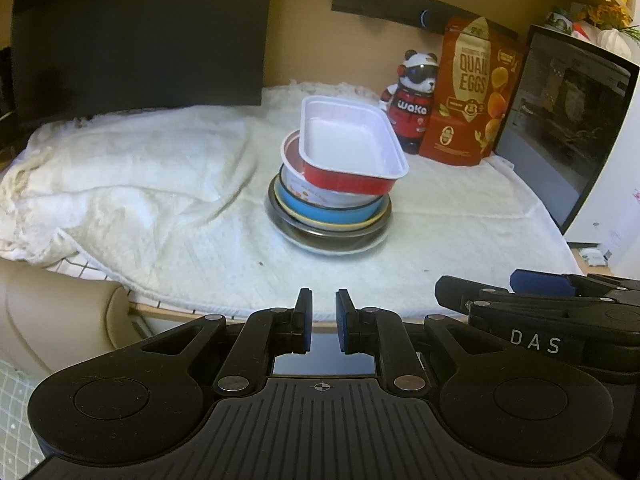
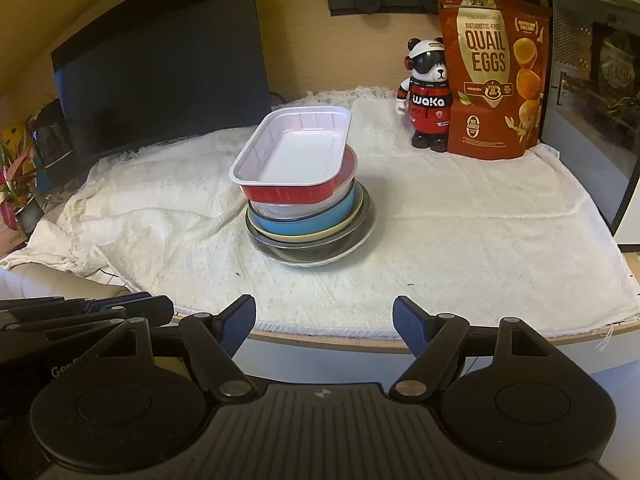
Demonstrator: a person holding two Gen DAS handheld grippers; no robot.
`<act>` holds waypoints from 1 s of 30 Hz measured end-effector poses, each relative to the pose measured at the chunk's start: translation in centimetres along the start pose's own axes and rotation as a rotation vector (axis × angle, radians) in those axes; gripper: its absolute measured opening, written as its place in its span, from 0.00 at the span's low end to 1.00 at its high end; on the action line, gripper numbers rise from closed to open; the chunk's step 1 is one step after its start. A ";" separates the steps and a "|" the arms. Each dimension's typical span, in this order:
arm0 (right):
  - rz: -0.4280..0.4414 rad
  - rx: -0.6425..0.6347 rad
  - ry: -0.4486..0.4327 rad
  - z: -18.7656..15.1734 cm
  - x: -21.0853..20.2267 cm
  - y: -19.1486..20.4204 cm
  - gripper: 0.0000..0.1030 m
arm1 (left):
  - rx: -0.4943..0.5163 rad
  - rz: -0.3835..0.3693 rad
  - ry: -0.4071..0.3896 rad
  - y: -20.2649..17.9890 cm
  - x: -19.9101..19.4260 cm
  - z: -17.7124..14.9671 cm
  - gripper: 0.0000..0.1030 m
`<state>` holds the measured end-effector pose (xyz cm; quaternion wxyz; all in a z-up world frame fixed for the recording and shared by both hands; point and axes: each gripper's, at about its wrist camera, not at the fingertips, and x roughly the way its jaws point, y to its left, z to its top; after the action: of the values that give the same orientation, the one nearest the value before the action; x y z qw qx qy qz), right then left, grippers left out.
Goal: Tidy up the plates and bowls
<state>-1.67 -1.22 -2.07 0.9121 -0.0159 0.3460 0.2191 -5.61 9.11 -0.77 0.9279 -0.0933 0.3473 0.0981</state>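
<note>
Both hand-held grippers empty: left [image 1: 323,312] narrowly parted, right [image 2: 324,320] wide; only right view shows plant [image 2: 16,188].

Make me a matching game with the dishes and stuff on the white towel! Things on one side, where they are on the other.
Things:
1. red tray
2. glass bowl
3. panda toy
4. quail eggs bag

Places:
A. bottom of the stack
B. against the back wall, right of the toy
C. top of the stack, tilted
D. standing left of the bag

Pairs: 1-C, 2-A, 3-D, 4-B
</note>
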 end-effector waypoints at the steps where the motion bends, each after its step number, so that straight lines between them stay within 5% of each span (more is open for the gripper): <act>1: -0.001 0.001 0.000 0.0 0.0 0.0 0.74 | 0.001 0.000 0.000 0.0 0.0 0.0 0.16; 30: 0.000 0.013 0.007 -0.4 -0.1 -0.5 0.74 | 0.015 -0.021 0.007 -0.5 0.0 0.1 0.16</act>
<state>-1.82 -1.75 -2.37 0.9110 -0.0108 0.3504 0.2171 -5.42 8.68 -0.71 0.9284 -0.0905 0.3501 0.0853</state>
